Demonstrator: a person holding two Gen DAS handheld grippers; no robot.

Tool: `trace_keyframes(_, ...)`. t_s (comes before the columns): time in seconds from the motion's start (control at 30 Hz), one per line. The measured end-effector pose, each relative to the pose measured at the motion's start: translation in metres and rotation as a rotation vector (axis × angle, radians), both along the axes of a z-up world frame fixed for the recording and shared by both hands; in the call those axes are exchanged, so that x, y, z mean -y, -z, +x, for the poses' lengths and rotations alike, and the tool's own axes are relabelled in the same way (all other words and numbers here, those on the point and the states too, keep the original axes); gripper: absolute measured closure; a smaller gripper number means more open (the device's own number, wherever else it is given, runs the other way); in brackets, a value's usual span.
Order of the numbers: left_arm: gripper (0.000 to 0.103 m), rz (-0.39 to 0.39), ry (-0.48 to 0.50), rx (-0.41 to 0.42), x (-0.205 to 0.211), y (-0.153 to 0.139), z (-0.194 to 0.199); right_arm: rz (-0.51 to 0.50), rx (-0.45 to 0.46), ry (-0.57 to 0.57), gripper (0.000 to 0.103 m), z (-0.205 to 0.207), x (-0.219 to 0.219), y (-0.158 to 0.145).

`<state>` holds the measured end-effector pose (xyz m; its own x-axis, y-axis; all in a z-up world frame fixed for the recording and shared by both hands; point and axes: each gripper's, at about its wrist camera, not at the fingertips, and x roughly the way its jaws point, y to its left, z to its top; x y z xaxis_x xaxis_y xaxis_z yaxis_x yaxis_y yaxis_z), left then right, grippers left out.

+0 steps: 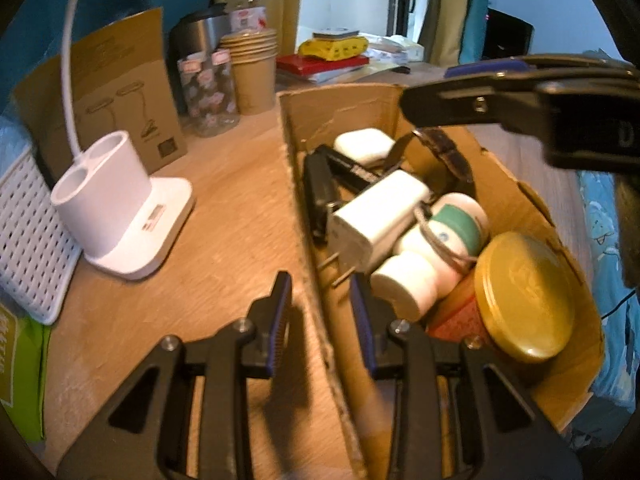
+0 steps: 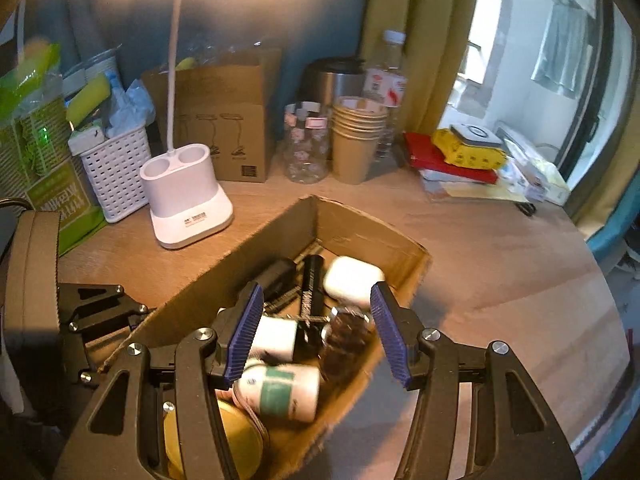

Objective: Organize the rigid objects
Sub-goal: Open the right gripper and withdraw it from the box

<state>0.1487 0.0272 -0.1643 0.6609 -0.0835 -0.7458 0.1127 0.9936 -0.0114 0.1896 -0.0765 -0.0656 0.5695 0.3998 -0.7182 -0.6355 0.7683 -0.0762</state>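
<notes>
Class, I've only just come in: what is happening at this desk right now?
A person with a gripper in each hand is sorting small items into a cardboard box. The left gripper straddles the box's near wall. The right gripper hovers open and empty above the box. Inside lie a white charger, a gold-lidded jar and a white bottle.

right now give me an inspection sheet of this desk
surface: wooden desk, lit by a lamp.
job's things: cardboard box holds a white case, charger, black stapler, white-green bottle, gold-lidded jar, watch.
clutter: lamp base, paper cups, white basket, books.
grippers: left gripper straddles the box wall, fingers seem closed on it; right gripper open above the box, empty.
cables: nothing seen.
surroundings: curtain, window.
</notes>
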Motion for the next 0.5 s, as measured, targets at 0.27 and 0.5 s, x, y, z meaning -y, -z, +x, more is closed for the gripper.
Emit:
trace_keyframes(0.27,0.071,0.013,0.012,0.003,0.019,0.0,0.013,0.028,-0.007,0.062,0.044,0.003,0.04,0.003)
trace_keyframes(0.5,0.071,0.03,0.045,0.0,0.033,-0.001,0.029,0.066,-0.029,0.118,0.044,0.009,0.067,0.011)
